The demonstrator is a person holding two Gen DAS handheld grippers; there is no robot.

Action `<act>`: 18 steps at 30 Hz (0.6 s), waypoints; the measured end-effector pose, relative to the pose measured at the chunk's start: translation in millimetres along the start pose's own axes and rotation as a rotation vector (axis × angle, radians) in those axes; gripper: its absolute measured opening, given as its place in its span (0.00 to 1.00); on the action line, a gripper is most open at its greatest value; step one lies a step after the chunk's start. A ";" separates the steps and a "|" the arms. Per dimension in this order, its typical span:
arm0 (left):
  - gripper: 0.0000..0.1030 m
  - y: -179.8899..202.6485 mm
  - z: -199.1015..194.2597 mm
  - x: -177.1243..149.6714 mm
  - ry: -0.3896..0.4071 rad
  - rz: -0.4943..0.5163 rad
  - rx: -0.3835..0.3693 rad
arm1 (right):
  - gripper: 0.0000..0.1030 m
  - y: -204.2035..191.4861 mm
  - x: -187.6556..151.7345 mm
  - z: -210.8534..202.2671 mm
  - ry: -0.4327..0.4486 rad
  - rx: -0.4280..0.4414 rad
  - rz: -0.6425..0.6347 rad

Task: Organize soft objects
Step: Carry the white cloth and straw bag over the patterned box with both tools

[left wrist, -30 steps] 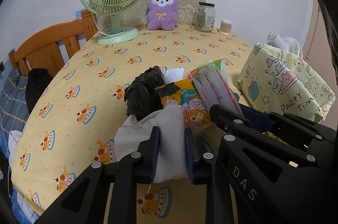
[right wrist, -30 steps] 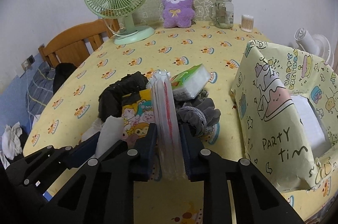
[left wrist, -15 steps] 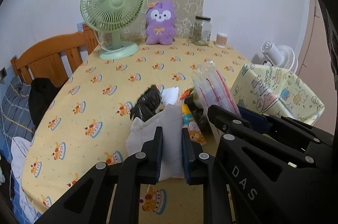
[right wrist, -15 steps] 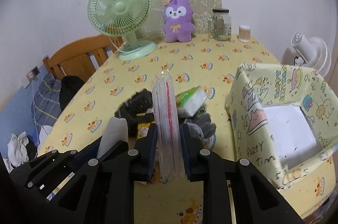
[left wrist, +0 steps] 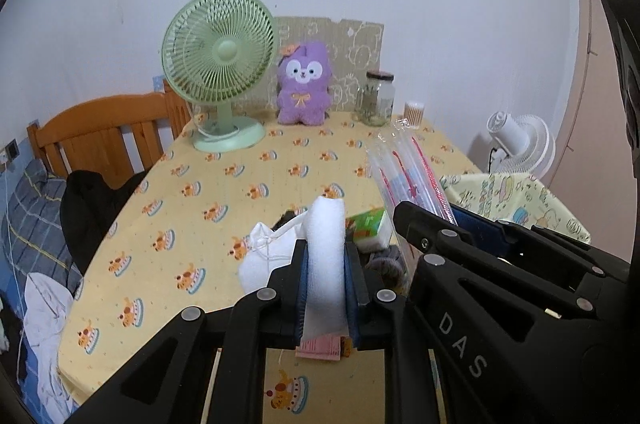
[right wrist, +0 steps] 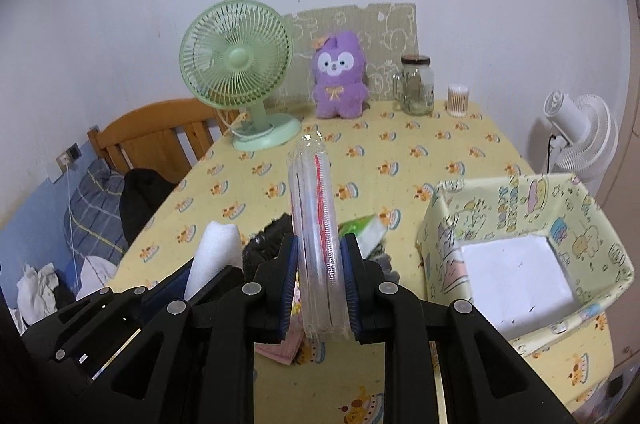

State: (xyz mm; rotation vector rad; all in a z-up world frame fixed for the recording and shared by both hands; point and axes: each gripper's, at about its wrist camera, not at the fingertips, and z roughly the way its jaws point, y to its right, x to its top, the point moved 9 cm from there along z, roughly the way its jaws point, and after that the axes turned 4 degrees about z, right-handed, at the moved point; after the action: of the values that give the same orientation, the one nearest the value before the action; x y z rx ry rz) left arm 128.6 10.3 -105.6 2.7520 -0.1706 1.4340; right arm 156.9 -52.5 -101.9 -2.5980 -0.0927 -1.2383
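While both grippers hang above the table, each one has something pinched between its blue pads. The left gripper (left wrist: 325,288) is squeezed nearly closed on a white cloth pouch (left wrist: 324,264), whose soft bulk bulges up above the jaws and sags out to the left with a thin drawstring showing. The right gripper (right wrist: 319,288) is clamped on a clear plastic packet (right wrist: 318,224) with red printing, held upright so that it stands up tall from the jaws, which are only a narrow gap apart.

Below them, on the table (left wrist: 224,183), lies a small heap of soft things: a green and white tissue pack (left wrist: 370,228), something black (right wrist: 272,236) and crumpled, a grey knitted piece (right wrist: 382,266) and a pink slip of paper (left wrist: 320,348) showing under the left jaws. To the right of the heap stands an open box (right wrist: 592,224) wrapped in pale cartoon paper, with a white sheet lying flat in its bottom.

The tablecloth is yellow, printed with little cakes. At the far edge, against the wall, stand a green desk fan (right wrist: 240,71), a purple plush toy (right wrist: 340,79), a glass jar (right wrist: 418,83) and a small tub of cotton swabs (right wrist: 458,99). Beyond the table's left side is a wooden headboard (left wrist: 100,131) with checked bedding, and off to the right a white fan (right wrist: 580,135) stands on the floor.
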 end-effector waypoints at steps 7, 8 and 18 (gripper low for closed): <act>0.14 1.5 -9.6 12.0 0.028 0.004 0.009 | 0.25 -2.2 12.9 -12.1 0.029 0.004 -0.004; 0.14 2.1 -11.0 13.9 0.033 0.005 0.011 | 0.25 -2.1 14.6 -13.9 0.033 0.007 -0.004; 0.14 17.6 -9.0 25.4 0.051 0.022 0.023 | 0.25 15.2 26.3 -19.5 0.056 -0.010 -0.005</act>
State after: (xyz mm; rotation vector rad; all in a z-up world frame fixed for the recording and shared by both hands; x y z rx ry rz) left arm 133.8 -8.5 -80.0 2.7367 -0.1842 1.5198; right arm 161.5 -73.6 -73.0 -2.5709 -0.0829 -1.3152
